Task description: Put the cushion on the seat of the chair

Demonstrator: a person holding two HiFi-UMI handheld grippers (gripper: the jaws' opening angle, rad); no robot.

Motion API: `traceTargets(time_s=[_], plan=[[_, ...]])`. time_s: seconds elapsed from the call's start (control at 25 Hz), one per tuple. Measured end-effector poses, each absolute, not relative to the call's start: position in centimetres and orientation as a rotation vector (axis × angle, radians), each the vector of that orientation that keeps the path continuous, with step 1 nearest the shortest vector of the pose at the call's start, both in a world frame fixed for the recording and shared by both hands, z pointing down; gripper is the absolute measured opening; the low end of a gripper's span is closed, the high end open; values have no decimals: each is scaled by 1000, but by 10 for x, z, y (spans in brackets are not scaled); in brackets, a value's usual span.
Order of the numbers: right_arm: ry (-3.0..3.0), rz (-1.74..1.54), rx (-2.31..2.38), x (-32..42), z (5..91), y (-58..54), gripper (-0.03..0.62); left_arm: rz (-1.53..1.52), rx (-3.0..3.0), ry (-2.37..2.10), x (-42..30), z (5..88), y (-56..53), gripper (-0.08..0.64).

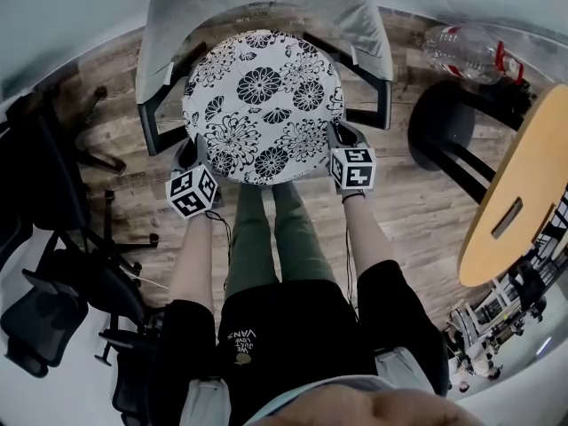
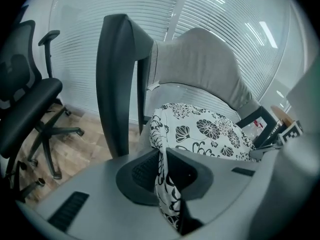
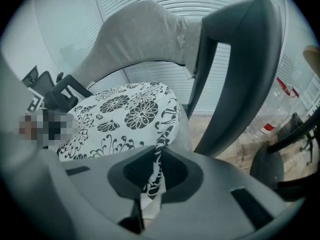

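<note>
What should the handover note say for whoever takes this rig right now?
Left hand-held gripper: shut on the cushion, pinching its near-left edge.
Right hand-held gripper: shut on the near-right edge.
Cushion: over the seat of the grey chair; whether it lies fully flat can't be told.
Done: cushion brought to the chair.
Left: settle it flat on the seat, open both grippers, pull back.

The cushion [image 1: 262, 105] is matt cloth, white with a black floral print. The chair [image 1: 266, 7] has soft grey fabric upholstery and smooth, dark, matt plastic armrests. The floor [image 1: 417, 216] is grainy wood plank
</note>
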State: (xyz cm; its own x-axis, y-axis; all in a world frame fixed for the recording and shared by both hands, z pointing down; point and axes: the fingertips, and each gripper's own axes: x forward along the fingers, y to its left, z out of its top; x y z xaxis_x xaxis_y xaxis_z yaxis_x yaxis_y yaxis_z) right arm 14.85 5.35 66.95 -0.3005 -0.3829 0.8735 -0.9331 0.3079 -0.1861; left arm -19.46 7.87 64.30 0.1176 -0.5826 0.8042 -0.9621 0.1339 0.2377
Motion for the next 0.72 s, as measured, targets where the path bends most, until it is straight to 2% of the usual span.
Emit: traceTargets(time_s=[0.2,0.28,0.4,0.48,0.72], plan=[[-1797,952,1195,150,678,54,34,568,1500,-1595,-198,652,79,40],[-1783,952,1221,152,678,53,43,567,1470,-1616,-200,652,81,67],[-1762,922,1272,159,676,53,125,595,1443,-1630,-205,652,85,132],[-1751,902,1294,165,673,54,176,607,1446,-1628,-205,650,86,143],[-1766,933,1327,166,656,51,190,592,1445,-1637,-204,632,81,143]])
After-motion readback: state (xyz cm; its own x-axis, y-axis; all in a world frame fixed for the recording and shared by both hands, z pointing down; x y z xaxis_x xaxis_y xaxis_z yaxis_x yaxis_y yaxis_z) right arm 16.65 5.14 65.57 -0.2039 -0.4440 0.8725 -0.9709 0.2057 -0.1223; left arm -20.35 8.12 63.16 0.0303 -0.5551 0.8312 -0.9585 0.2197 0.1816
